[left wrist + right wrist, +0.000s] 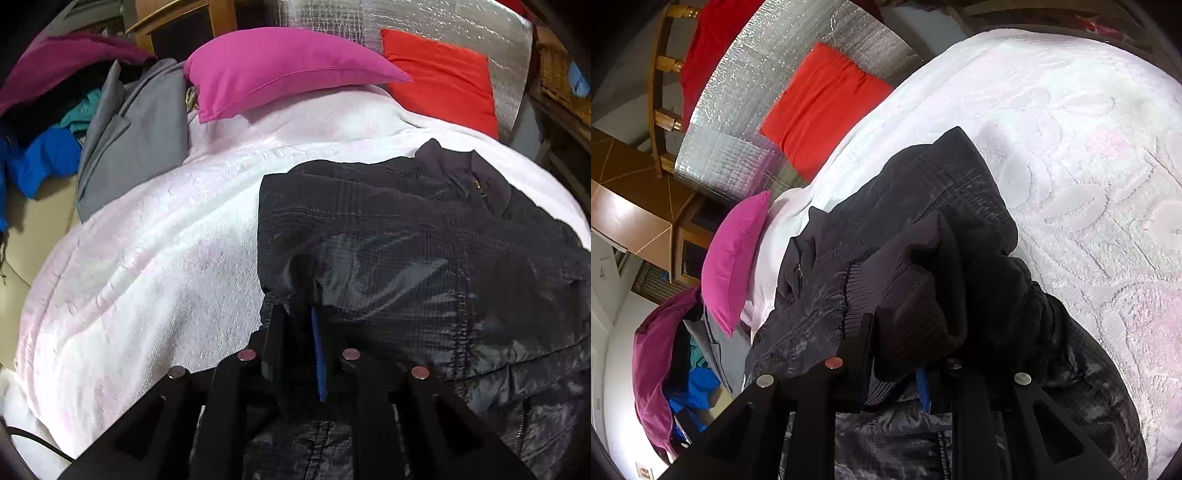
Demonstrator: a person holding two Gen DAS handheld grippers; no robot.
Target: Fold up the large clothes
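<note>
The dark navy quilted nylon jacket (424, 240) is pinched by both tongs: the left tongs (299, 314) nip its shiny edge, the right tongs (897, 354) clamp its ribbed cuff (905, 295). It lies on the white textured bedspread (147, 258), collar (469, 173) toward the pink pillow (273, 70), long axis running headward. The slick fabric could slip free and spoil the fold.

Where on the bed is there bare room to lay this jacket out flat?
The white bedspread is bare between the dark jacket, the grey garment and the pink pillow. The right wrist view shows more bare bedspread beyond the jacket. The clothes pile crowds the far left.
</note>
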